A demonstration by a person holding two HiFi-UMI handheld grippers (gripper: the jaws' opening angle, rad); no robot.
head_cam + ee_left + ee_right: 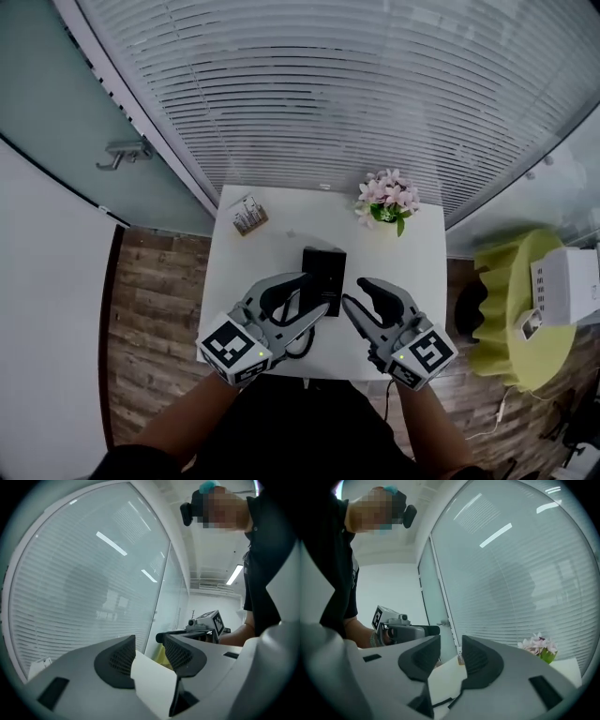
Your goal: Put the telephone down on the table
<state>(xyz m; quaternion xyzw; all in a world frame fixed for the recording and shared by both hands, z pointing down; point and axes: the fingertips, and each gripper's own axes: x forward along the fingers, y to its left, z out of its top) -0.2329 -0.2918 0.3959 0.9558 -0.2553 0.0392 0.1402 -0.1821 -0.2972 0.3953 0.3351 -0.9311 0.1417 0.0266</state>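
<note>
The black telephone [324, 265] lies flat near the middle of the small white table [272, 246], with its dark cord [298, 349] looping toward the near edge. Both grippers hover above the table's near half, raised and pointing roughly level toward the blinds. My left gripper [315, 293] [150, 647] is open with nothing between its jaws; it partly covers the phone's near left corner in the head view. My right gripper [353, 292] [451, 645] is open and empty too, just right of the phone. Each gripper shows in the other's view.
A pot of pink flowers [386, 200] stands at the table's far right corner, a small brown holder [249, 217] at the far left. A glass wall with blinds [375, 94] runs behind. A yellow-green stool [518, 314] bearing a white box [565, 284] stands to the right.
</note>
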